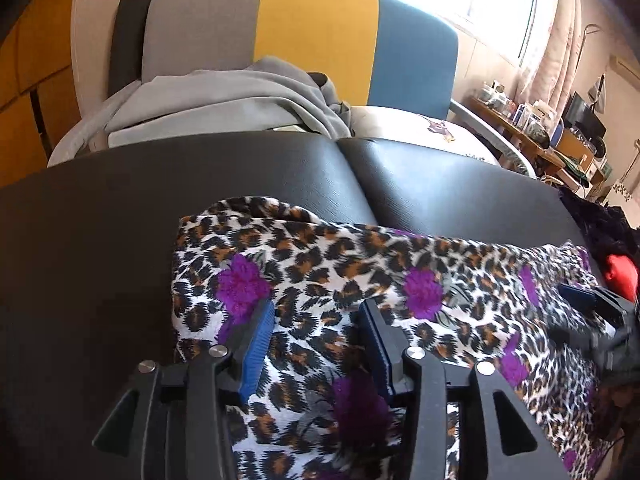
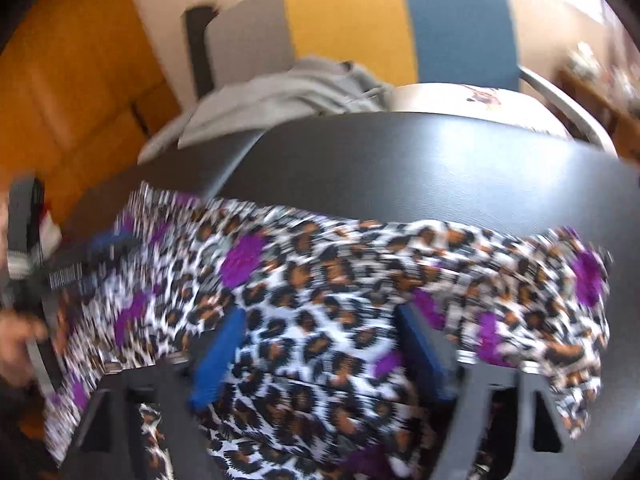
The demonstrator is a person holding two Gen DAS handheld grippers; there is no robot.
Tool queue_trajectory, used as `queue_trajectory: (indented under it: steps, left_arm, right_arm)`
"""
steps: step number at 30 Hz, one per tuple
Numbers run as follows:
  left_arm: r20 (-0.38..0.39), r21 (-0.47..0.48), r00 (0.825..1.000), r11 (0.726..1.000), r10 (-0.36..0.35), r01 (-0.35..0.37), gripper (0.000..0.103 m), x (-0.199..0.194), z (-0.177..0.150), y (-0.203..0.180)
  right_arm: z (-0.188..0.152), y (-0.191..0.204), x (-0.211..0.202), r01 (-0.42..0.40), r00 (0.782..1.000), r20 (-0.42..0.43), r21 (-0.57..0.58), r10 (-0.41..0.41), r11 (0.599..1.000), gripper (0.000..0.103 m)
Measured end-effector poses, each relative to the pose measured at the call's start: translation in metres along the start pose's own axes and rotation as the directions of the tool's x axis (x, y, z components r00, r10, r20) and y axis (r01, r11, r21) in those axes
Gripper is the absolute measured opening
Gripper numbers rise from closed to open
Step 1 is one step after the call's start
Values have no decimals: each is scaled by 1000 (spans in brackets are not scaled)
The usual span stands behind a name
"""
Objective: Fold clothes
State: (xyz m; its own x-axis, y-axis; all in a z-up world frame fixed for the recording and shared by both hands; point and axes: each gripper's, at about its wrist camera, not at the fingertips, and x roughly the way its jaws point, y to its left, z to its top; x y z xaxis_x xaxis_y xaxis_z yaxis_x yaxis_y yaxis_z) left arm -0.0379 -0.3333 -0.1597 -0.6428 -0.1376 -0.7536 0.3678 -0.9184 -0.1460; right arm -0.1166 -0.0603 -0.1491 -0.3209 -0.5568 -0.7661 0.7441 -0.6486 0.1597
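Observation:
A leopard-print garment with purple flowers [image 1: 320, 280] lies spread on the black table [image 1: 120, 200]. My left gripper [image 1: 316, 308] hovers low over its left part, blue pads apart and open, nothing between them. In the left wrist view the right gripper [image 1: 580, 300] shows at the far right over the cloth. In the right wrist view the same garment [image 2: 320, 280] fills the blurred lower frame, and my right gripper [image 2: 320, 316] stands open above it. The left gripper [image 2: 100, 248] appears at the left edge, held by a hand [image 2: 20, 344].
Behind the table stands a chair with a grey, yellow and blue back [image 1: 312, 40], holding a grey garment [image 1: 224, 100] and a white one [image 1: 420, 128]. Dark and red clothing [image 1: 616, 248] lies at the table's right end. A cluttered wooden desk [image 1: 540, 128] sits far right.

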Motion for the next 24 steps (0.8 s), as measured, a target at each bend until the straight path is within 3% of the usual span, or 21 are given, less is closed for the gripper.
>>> queue_trajectory:
  steps: [1,8,10,13,18,22,24]
  left_arm:
    - [0,6,1000,1000,4,-4,46,1,2,3]
    - [-11,2,999,999,36,-36,46,-4,8,11]
    - [-16,19,998,998,67,-66,46,-11,7,5]
    - [22,31,999,999,42,-43,47,-30,3,-3]
    - [40,95,999,995,36,-40,50,-39,-4,-17]
    - [0,97,998,994,60,-60,52,-26,-17,-14]
    - [-8,68,998,996,54,-54,58,-24,-21,-8]
  right_arm:
    - [1,2,2,4,1000,-2,-7,-4,1000,102]
    - [6,19,13,27,1000,-13,-52,-28,998,103]
    - [6,18,8,-23,1000,-2,-43,23,999,103]
    - [8,6,-6,-105,994,30,21,105,994,102]
    - [7,-58,-42,-136,984,144,208,107,969,102]
    - [-5,-113,-31,-49,998,64,364,28,930,102]
    - [-18,-130,-34,-70,994,109,372,32,926,101]
